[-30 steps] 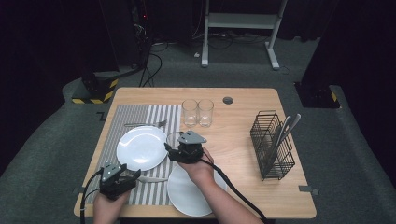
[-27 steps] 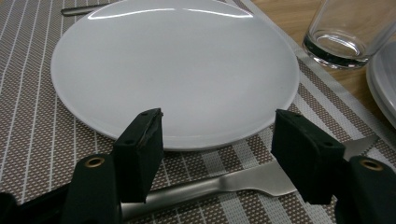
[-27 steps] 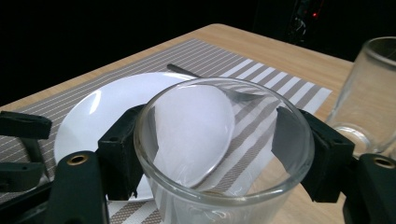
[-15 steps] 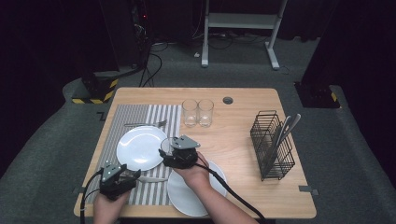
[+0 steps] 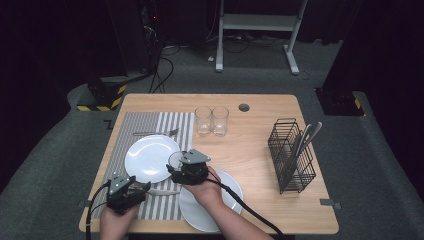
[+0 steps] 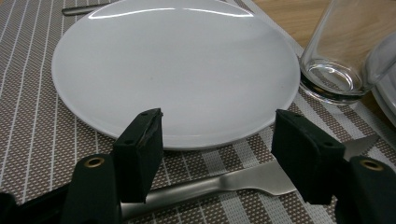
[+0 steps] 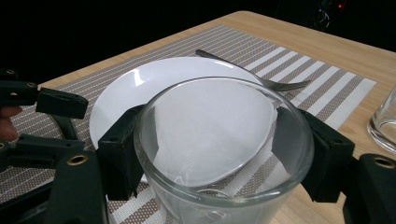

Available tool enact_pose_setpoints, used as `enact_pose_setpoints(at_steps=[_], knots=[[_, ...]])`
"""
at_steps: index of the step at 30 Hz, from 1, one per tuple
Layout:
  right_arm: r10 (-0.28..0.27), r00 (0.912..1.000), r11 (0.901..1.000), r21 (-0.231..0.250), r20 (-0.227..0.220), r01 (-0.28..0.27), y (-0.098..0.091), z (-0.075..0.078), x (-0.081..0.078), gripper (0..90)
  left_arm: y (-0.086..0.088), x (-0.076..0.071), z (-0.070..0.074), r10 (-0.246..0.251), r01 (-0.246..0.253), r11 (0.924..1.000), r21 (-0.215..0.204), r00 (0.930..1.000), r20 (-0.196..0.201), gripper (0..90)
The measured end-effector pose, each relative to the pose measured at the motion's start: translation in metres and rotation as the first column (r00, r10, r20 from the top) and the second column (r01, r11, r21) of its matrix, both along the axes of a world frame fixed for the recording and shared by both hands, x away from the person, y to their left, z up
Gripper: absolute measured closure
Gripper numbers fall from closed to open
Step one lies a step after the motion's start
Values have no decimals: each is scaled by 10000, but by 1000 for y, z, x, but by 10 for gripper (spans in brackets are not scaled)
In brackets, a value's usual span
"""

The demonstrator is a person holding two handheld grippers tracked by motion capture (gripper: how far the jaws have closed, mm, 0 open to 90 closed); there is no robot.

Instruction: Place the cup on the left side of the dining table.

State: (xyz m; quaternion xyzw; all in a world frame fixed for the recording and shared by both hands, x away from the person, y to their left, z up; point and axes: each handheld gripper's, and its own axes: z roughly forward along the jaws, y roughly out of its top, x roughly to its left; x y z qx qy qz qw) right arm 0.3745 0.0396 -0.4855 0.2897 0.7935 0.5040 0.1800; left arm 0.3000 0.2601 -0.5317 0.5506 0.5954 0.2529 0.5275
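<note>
so the right gripper (image 7: 210, 154) has its two black jaws clamped on either side of a clear drinking glass (image 7: 219, 154), holding it upright just off the right edge of the round white plate (image 5: 150, 159). in the high view the glass sits under that gripper, at the right edge of the grey striped placemat (image 5: 120, 130), right where a glass would go in a place setting, so my guess is it's being set down there. the grip is wide because the glass is wide, pads on the outer wall near the rim, which keeps it from tipping.

the left gripper (image 6: 224, 154) has its jaws spread apart with nothing squeezed between them. it hangs low over a silver table knife (image 6: 243, 179) lying on the mat just in front of the plate. can't tell if it's about to grab the knife or just parked there out of the way.

rest of the table: a silver fork (image 5: 155, 133) lies on the mat beyond the plate, two more clear glasses (image 5: 211, 120) stand side by side on the wooden table (image 5: 260, 145), a second white plate (image 5: 220, 210) sits under the right forearm, and a black wire cutlery basket (image 5: 291, 155) with utensils in it is well off to the right.

looks like a place setting mostly done, with the glass being the piece in hand.
</note>
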Motion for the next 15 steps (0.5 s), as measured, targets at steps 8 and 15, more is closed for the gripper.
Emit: enact_pose_setpoints(at_steps=[8, 15], knots=[[111, 9999, 9999, -15, -128, -111, 0, -1, -2, 281, 0, 0, 0, 20, -21, 10000, -19, 10000, -21, 340], [145, 9998, 9999, -54, -119, -146, 4, -2, -5, 281, 0, 0, 0, -25, 26, 10000, 24, 10000, -53, 340]])
